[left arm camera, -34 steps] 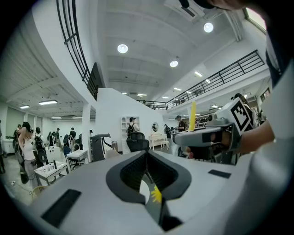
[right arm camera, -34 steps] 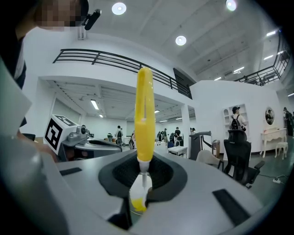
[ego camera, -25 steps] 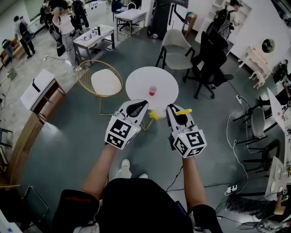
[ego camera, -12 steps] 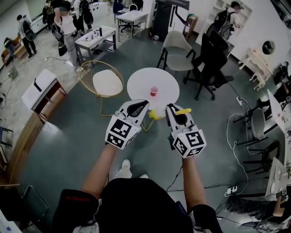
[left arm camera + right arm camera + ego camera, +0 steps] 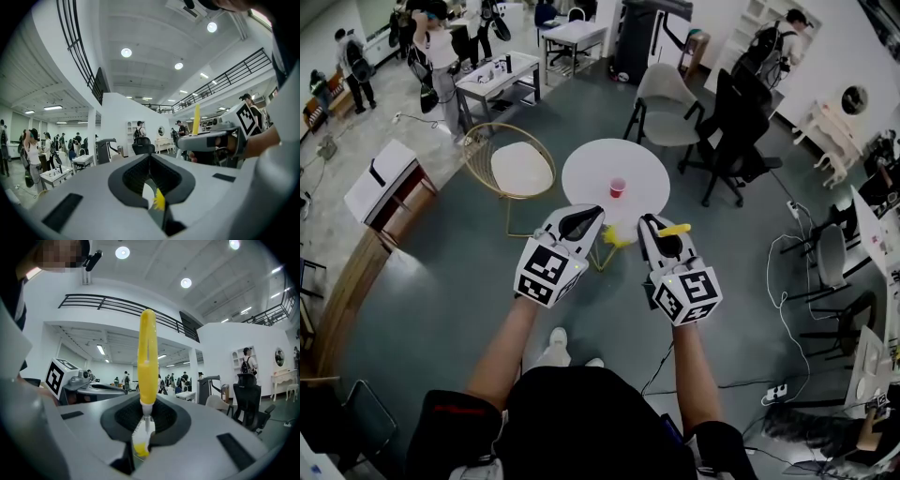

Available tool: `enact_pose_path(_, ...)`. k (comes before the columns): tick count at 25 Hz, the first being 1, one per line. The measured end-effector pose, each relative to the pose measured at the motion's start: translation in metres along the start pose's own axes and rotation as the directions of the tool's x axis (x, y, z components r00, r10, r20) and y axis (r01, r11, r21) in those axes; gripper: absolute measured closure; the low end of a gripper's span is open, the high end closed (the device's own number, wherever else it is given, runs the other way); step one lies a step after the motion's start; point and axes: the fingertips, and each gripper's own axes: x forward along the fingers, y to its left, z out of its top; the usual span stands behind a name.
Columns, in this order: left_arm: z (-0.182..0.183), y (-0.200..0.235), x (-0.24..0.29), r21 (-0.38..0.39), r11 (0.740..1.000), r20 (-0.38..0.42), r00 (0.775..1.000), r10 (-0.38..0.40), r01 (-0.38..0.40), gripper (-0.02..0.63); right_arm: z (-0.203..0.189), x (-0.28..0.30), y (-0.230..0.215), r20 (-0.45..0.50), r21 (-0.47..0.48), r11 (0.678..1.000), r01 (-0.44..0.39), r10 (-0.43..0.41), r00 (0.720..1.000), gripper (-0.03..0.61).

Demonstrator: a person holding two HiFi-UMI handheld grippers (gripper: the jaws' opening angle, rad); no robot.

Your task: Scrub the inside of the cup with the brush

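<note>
A small red cup stands upright on a round white table, ahead of both grippers and apart from them. My right gripper is shut on a yellow brush. The brush handle sticks out on one side of the jaws. On the other side shows its yellow head, between the two grippers. My left gripper is shut and holds nothing. Both grippers hang in the air short of the table's near edge.
A gold wire chair with a white cushion stands left of the table. A grey chair and a black office chair stand behind it. Cables trail on the floor at right. People stand by desks at the far left.
Both grippers stay almost where they were; the right one has drifted slightly left. The brush remains held. People in the background have shifted.
</note>
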Motion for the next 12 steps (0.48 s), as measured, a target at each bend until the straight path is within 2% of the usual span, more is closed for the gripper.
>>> enact_pose_path(12,0.0007,-0.0024,0.0046,0.000,1.000,0.004,1.000,0.019,-0.019,0.591,-0.0019,-0.0017,-0.0068,0.002,0.013,1.000,-0.006,0.006,1.000,0.529)
